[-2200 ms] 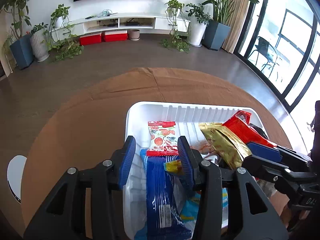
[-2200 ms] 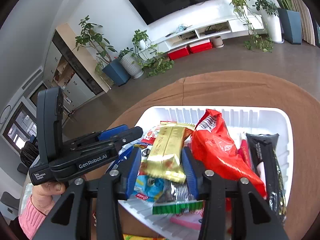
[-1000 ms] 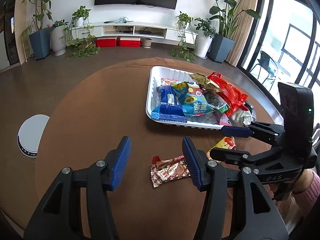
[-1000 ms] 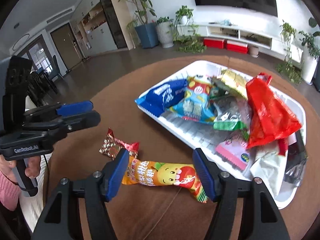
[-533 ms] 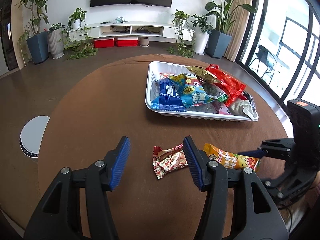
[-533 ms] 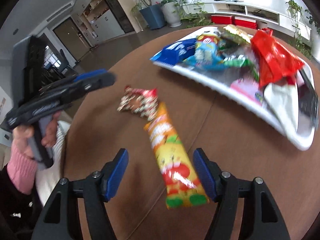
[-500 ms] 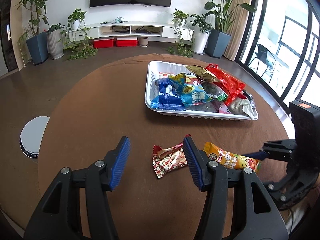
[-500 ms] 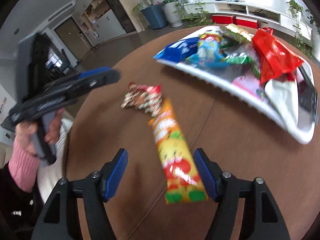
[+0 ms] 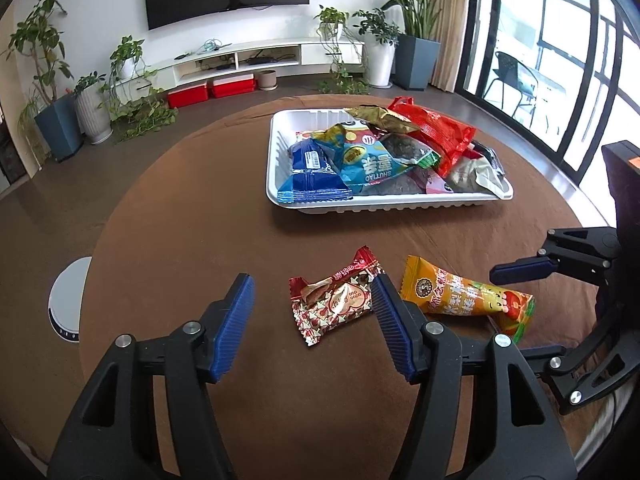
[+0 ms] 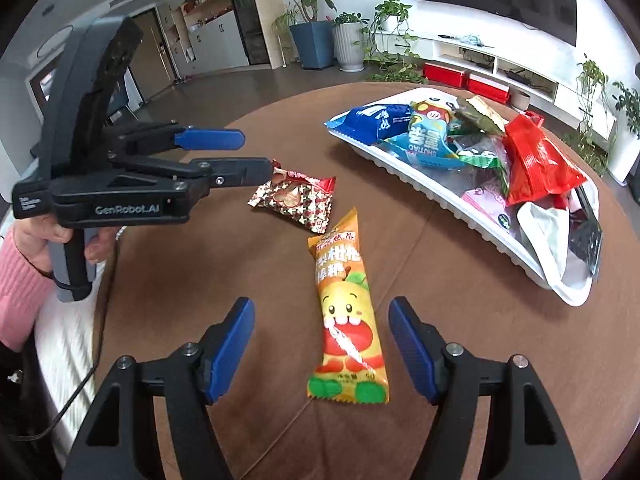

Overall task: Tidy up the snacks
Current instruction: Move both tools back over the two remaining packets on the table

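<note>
The left tongs are spread wide and pinch nothing; they hover low over the brown round tabletop, with the red-and-gold snack packet lying flat between the 2 blue pads, its right end just beside the right pad. The right tongs are also spread wide and pinch nothing, straddling the lower half of the orange snack stick, which lies lengthwise between the pads with bare cloth on both sides. In the right wrist view the 2 loose packets sit near each other, apart by a narrow strip of cloth.

Farther back, the white tray holds a heap of snacks: a blue packet at its left end, a light-blue bag beside it, a red bag toward the far right. The blue packet's edge overhangs the tray's near rim. A broad band of bare tabletop lies between the tray's near rim and the 2 loose packets. The tabletop's left half is bare out to its curved edge, beyond which a white round device sits on the floor.
</note>
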